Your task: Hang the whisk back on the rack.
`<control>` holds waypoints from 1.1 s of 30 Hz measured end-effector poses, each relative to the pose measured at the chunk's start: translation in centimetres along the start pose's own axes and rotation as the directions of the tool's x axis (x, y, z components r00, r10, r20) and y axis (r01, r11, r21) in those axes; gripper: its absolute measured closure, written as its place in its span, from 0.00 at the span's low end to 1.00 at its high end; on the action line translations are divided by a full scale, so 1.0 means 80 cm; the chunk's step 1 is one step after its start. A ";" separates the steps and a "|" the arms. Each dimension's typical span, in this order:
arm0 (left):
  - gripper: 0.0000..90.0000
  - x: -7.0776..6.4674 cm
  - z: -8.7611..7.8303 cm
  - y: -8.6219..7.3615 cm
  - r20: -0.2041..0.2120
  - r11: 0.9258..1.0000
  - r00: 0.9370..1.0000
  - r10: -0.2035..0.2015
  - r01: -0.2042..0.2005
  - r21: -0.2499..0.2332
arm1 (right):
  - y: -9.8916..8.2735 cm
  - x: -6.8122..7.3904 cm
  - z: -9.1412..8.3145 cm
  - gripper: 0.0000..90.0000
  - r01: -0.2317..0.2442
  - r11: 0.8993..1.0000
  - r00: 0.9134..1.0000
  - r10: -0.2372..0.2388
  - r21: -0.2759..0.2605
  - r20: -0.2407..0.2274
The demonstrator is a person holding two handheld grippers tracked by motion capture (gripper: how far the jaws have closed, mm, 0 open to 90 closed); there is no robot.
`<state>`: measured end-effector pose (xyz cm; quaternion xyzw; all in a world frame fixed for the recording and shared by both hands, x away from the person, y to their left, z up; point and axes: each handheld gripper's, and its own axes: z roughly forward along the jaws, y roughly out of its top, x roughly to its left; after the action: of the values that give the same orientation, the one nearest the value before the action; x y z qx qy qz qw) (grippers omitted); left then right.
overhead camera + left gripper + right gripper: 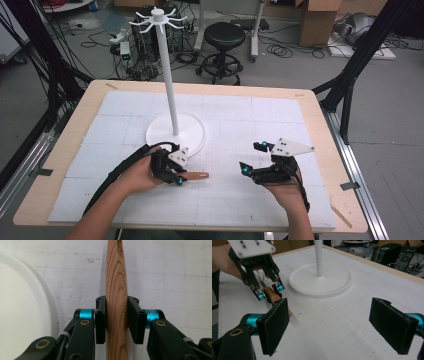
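Left gripper [181,176] jaws clamp wooden handle [116,302]; right gripper [337,322] jaws open. Lift w/ handle level, clear of stand [175,131].

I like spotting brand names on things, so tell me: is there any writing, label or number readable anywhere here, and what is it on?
"KITCHEN TOOL", as far as it reads, is stamped lengthwise into the wooden utensil handle clamped in the left tool; the last letters are faint.
Small print on the turquoise collar beside the pad: too small to read.
Cardboard boxes on the floor behind the table: no markings legible.
Nothing else readable.
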<state>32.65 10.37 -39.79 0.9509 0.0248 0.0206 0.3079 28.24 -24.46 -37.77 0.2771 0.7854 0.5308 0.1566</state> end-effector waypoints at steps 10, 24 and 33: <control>0.79 0.004 -0.064 -0.003 -0.035 0.971 0.998 -0.054 0.044 -0.236 | 0.001 0.002 0.002 0.17 0.001 1.000 1.000 -0.001 0.005 -0.005; 0.79 0.010 -0.112 0.010 -0.071 0.922 0.992 -0.104 0.069 -0.380 | 0.001 0.002 0.003 0.17 0.007 1.000 1.000 -0.007 0.004 -0.006; 0.79 0.011 -0.141 0.014 -0.101 0.883 0.988 -0.118 0.057 -0.466 | 0.002 0.002 0.004 0.17 0.016 1.000 1.000 -0.016 0.005 -0.006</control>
<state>32.93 16.12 -30.01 0.8450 0.0816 0.0722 0.5235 28.31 -24.06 -37.75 0.2696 0.7896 0.5281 0.1580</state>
